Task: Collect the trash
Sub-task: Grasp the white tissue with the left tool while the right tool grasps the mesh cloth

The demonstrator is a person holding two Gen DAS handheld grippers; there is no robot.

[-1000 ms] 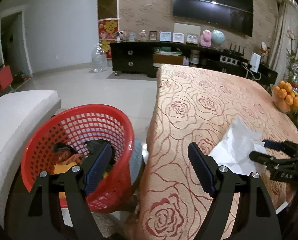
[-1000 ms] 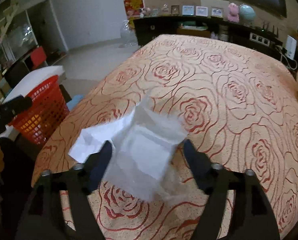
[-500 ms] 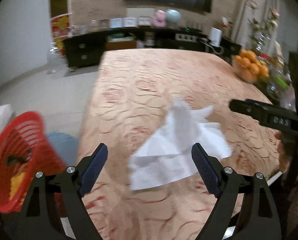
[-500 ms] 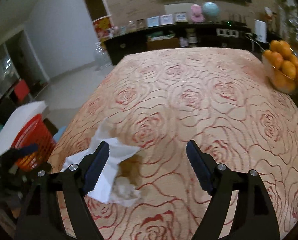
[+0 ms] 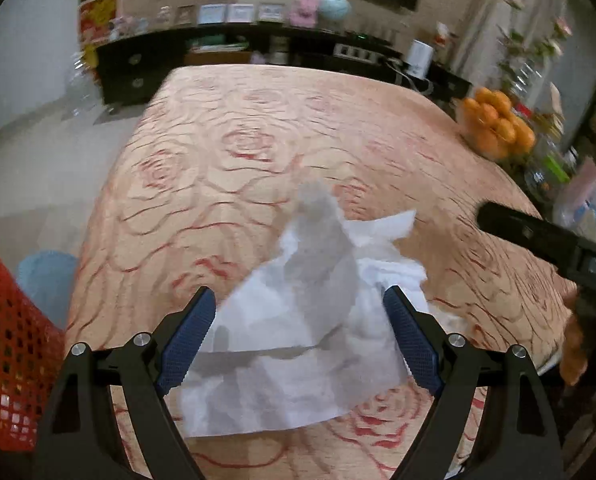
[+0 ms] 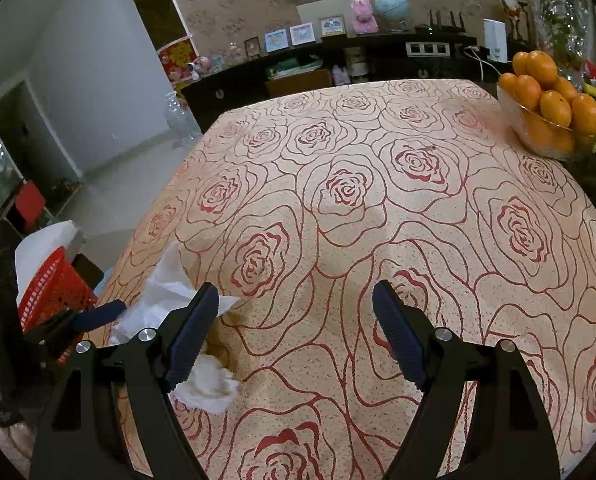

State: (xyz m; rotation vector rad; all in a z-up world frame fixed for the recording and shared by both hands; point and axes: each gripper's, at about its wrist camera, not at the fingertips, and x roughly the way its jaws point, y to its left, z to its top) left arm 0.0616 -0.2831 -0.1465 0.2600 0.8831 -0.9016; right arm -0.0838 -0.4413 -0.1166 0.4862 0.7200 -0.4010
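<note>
Left hand-held gripper (image 5: 300, 332): jaws spread wide, grasping nothing; crumpled tissue (image 5: 298, 344) lies between its fingers, untouched by the pads.
Right hand-held gripper (image 6: 295, 330): released, empty, over bare cloth.
Tissue: white, on the rose-patterned surface (image 6: 378, 208) near its edge, just left of the right gripper's left finger.
Basket (image 5: 5, 340): red, mesh, beside the surface on the left.
Bowl of oranges (image 6: 550, 108): far right corner.
</note>
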